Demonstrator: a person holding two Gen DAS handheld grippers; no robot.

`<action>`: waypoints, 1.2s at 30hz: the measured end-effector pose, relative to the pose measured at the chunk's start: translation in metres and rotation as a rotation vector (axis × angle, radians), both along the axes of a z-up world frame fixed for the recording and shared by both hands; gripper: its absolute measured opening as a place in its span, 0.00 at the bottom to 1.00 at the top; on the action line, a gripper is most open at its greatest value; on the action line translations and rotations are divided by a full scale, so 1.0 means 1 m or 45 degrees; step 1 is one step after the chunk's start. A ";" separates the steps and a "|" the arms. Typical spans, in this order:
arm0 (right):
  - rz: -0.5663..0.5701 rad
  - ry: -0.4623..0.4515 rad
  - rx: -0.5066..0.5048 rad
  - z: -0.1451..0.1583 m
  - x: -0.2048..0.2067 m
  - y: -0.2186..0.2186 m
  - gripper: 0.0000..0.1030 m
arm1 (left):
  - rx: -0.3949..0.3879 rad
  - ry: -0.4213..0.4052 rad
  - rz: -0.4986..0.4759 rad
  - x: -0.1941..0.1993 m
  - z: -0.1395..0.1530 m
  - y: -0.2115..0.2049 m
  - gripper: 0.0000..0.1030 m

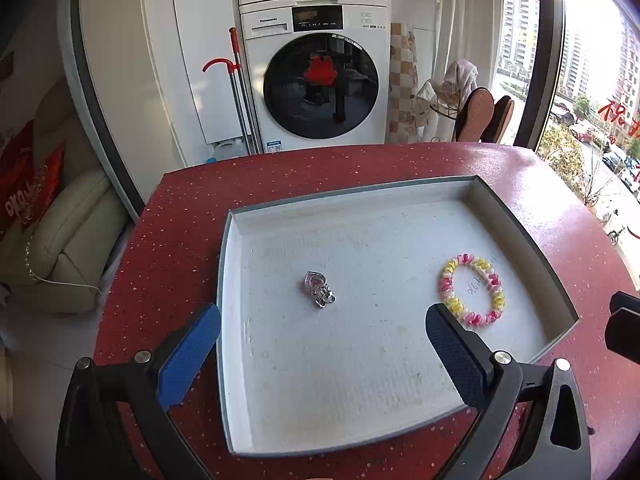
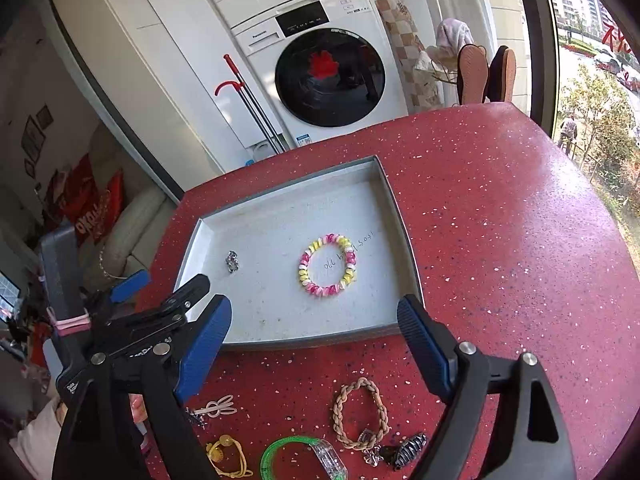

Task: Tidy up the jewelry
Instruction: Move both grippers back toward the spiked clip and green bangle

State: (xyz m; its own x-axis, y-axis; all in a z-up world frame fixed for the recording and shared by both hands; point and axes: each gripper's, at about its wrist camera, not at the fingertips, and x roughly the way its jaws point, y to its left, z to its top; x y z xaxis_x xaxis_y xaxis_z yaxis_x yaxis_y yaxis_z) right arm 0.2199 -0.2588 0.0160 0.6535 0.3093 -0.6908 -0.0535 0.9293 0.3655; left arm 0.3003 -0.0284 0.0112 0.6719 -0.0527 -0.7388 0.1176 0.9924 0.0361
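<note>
Two grippers, both angled down over a red speckled table (image 1: 168, 240).

Left gripper (image 1: 323, 334): jaws wide apart, nothing between the blue pads; poised above the near left part of a shallow white tray (image 1: 236, 280). In the right wrist view it shows at the left (image 2: 160, 284), beside the tray's near left corner.

Right gripper (image 2: 314, 330): jaws spread wide, empty; held over the tray's near edge and the table in front of it.

Tray contents, two items well apart:
- silver charm (image 1: 319, 290), with a pink heart, lying left of centre.
- pink-yellow-white coil bracelet (image 1: 473, 290), lying flat towards the right, over some handwriting on the tray floor.

Loose on the table, nearer than the tray, right wrist view:
- braided tan bracelet (image 2: 361, 414)
- green bangle (image 2: 276, 454) with a clear clasp
- yellow cord piece (image 2: 226, 456)
- white loop piece (image 2: 218, 406)
- dark spiral clip (image 2: 408, 448)

Background: washing machine (image 1: 320, 80), red-handled mop (image 1: 240, 92), window (image 1: 600, 80).
</note>
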 end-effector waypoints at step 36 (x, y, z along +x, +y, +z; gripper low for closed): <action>-0.005 0.356 -0.188 -0.087 -0.099 0.023 0.84 | 0.185 0.060 -0.368 -0.139 -0.051 0.032 0.99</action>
